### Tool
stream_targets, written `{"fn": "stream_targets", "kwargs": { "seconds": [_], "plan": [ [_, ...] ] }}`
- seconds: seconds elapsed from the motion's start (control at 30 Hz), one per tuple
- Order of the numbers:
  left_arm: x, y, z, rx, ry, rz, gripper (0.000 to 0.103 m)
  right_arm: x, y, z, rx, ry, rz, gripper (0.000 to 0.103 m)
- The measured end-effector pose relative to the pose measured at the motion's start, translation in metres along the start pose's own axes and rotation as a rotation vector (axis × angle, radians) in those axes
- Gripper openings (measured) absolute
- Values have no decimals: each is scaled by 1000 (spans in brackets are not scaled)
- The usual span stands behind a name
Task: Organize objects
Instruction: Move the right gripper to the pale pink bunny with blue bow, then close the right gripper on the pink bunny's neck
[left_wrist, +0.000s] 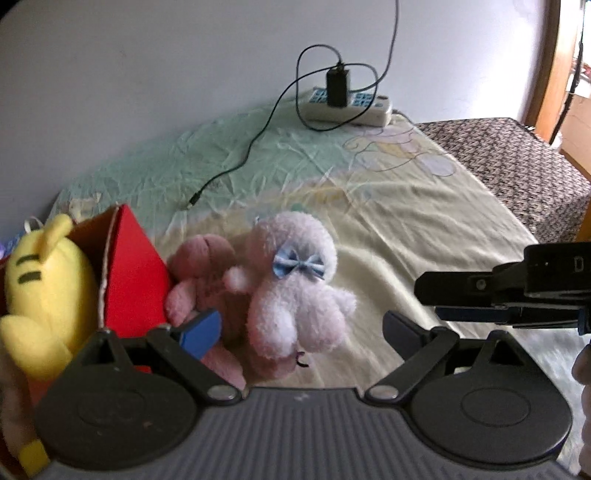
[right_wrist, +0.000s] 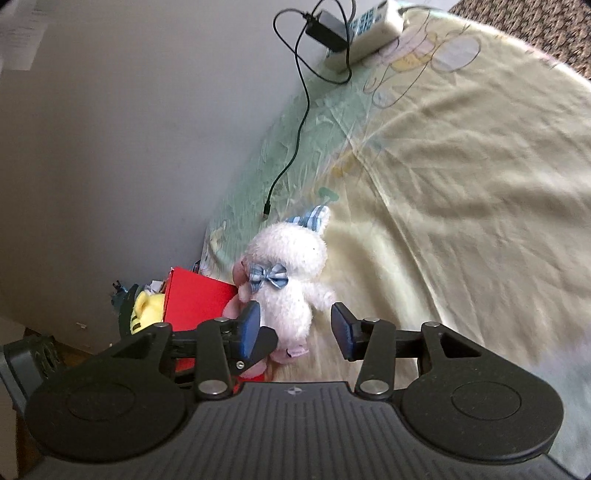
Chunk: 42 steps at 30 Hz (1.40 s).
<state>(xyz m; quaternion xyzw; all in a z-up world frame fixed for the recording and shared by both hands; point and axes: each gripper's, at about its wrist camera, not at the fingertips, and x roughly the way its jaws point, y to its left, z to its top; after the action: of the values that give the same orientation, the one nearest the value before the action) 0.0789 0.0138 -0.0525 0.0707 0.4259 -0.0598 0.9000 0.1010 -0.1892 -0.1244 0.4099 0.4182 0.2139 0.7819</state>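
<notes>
I am partway through tidying soft toys into the red box (left_wrist: 133, 269): the yellow plush (left_wrist: 44, 291) already sits inside it, while the white plush (left_wrist: 295, 295) and the pink plush (left_wrist: 201, 273) lie on the bedsheet (left_wrist: 406, 206) just beside the box, the pink one touching its wall. My left gripper (left_wrist: 301, 325) is spread wide and holds nothing, with the white plush between its fingers; my right gripper (right_wrist: 295, 325) is likewise released, framing the same toy. Next, I judge, one pair must close on that white body and lift it over the box rim.

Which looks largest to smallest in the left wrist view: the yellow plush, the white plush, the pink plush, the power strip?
1. yellow plush, though it is nearest the camera
2. white plush
3. pink plush, partly hidden
4. power strip, farthest away
</notes>
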Motion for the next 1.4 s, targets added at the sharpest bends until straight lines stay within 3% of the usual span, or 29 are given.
{"fn": "stream_targets", "kwargs": {
  "seconds": [0.2,0.5,0.57,0.73,0.83,1.03,1.4],
  "plan": [
    [17,4,5,-13,25,20,95,30,-4,14,13,37,23,50],
    [52,19,10,-62,122,-39,77,71,-9,22,-18,101,34,50],
    [57,21,10,-76,138,-65,72,77,-10,22,-21,107,43,58],
    [60,17,10,-53,124,-65,70,88,-14,23,4,115,91,62],
    [62,15,11,-36,119,-62,70,97,-10,21,-1,153,109,57],
    [60,13,12,-31,121,-67,70,83,-7,20,3,152,121,47],
    [27,-12,1,-1,99,-148,68,40,0,8,-18,132,90,46]
  ]
}}
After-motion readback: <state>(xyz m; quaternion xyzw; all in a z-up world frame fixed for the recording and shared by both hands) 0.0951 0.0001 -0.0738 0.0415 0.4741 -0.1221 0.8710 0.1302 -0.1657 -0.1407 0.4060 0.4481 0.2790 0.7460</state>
